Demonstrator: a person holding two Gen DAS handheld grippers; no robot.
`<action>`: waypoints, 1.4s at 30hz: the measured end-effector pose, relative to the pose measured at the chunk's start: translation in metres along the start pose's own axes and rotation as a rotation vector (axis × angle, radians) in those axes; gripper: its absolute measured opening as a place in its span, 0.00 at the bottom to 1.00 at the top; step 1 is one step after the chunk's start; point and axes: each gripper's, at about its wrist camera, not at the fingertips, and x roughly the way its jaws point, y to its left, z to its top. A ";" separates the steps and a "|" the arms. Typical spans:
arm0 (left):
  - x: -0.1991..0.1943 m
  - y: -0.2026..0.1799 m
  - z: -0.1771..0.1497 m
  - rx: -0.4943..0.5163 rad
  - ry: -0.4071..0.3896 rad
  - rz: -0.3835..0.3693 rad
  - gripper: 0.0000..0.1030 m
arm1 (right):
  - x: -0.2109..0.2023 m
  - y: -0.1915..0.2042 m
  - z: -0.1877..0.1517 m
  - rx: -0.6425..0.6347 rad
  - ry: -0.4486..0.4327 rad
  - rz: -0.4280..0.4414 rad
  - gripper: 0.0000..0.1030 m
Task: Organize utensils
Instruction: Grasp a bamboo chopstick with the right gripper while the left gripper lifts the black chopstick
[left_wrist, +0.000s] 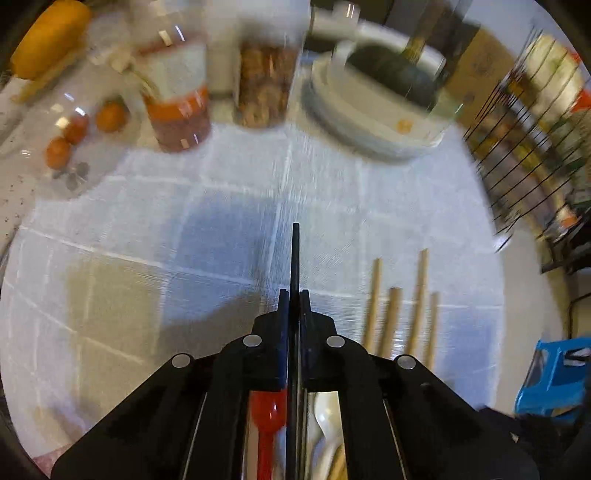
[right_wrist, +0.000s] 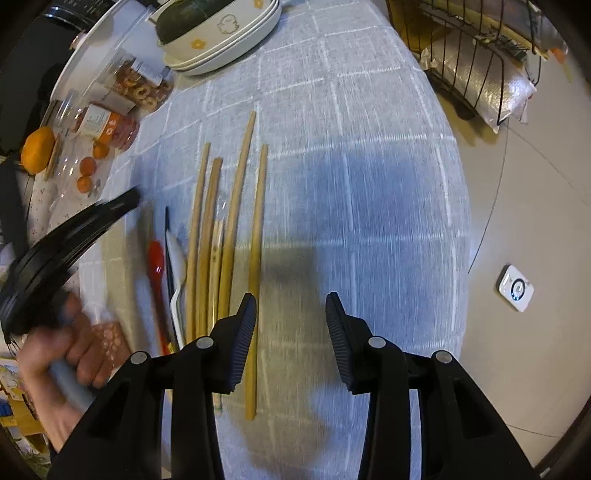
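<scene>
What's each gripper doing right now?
Left gripper: shut on black utensil handle.
Right gripper: open, holding nothing, above the tablecloth.

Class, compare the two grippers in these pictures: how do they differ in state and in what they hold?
The left gripper is shut, while the right gripper is open with a wide gap between its fingers. The left gripper clamps a thin black stick; the right gripper holds nothing. The left gripper is above the red spoon; the right gripper is beside the wooden chopsticks. Both are black, two-fingered and over the checked tablecloth.
</scene>
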 end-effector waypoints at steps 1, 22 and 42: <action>-0.016 0.000 -0.003 0.012 -0.045 -0.005 0.04 | 0.001 0.000 0.003 -0.002 -0.001 0.003 0.37; -0.104 -0.022 -0.081 0.041 -0.300 -0.024 0.04 | 0.037 0.035 0.024 -0.035 0.022 -0.052 0.07; -0.234 -0.013 -0.111 0.050 -0.483 -0.002 0.03 | -0.083 0.097 -0.030 -0.236 -0.266 0.163 0.06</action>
